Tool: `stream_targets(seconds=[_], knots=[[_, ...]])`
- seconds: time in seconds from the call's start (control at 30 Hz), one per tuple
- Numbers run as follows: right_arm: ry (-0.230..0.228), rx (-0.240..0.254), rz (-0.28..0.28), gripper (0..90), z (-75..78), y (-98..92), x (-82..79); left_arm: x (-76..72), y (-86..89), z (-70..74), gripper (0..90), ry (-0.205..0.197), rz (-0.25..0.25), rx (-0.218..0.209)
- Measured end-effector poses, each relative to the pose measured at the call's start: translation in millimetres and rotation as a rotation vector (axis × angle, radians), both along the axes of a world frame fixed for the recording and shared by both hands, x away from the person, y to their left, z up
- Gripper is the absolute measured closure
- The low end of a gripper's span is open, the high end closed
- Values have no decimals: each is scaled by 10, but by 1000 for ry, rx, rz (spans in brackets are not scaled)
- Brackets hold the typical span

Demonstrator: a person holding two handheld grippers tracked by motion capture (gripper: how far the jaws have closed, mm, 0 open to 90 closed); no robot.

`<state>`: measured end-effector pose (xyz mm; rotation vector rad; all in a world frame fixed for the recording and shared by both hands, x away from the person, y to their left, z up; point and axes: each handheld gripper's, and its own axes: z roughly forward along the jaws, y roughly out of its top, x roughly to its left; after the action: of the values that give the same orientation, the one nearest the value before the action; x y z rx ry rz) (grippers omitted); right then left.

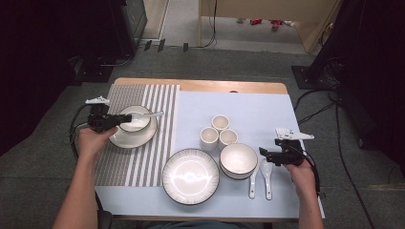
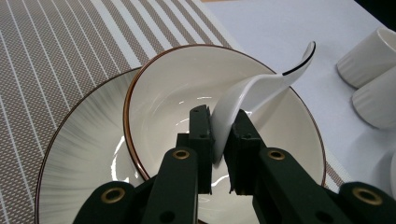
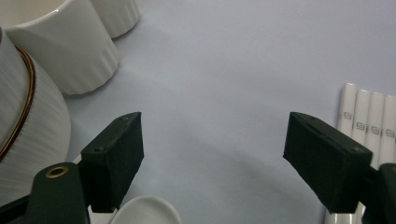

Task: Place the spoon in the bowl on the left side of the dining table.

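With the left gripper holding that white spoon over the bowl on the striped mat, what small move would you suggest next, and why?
Probably lower the spoon a little and then open the left gripper. Its jaws pinch the spoon's scoop end over the inside of the bowl, and the handle already reaches past the far rim, so the spoon looks ready to rest there. The bowl sits on a plate.

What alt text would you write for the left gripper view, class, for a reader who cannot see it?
The left gripper, two black jaws, is shut on the handle of a white ceramic soup spoon above a white brown-rimmed ceramic bowl. The bowl sits on a ribbed white plate on a beige striped woven placemat. White ribbed cups stand at the right edge.
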<state>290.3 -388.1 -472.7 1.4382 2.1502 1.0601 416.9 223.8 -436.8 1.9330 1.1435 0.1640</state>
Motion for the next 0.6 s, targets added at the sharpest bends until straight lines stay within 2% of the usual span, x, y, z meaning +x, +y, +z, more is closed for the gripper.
stream_targets(seconds=[0.17,0.37,0.6], knots=[[2,0,1,197,-10,4,3,8,-44,-32,832,8,-10,55],[2,-2,1,197,-14,8,2,15,-61,-38,830,21,-10,40],[1,-2,0,197,-14,10,2,24,-92,-51,828,25,-15,48]])
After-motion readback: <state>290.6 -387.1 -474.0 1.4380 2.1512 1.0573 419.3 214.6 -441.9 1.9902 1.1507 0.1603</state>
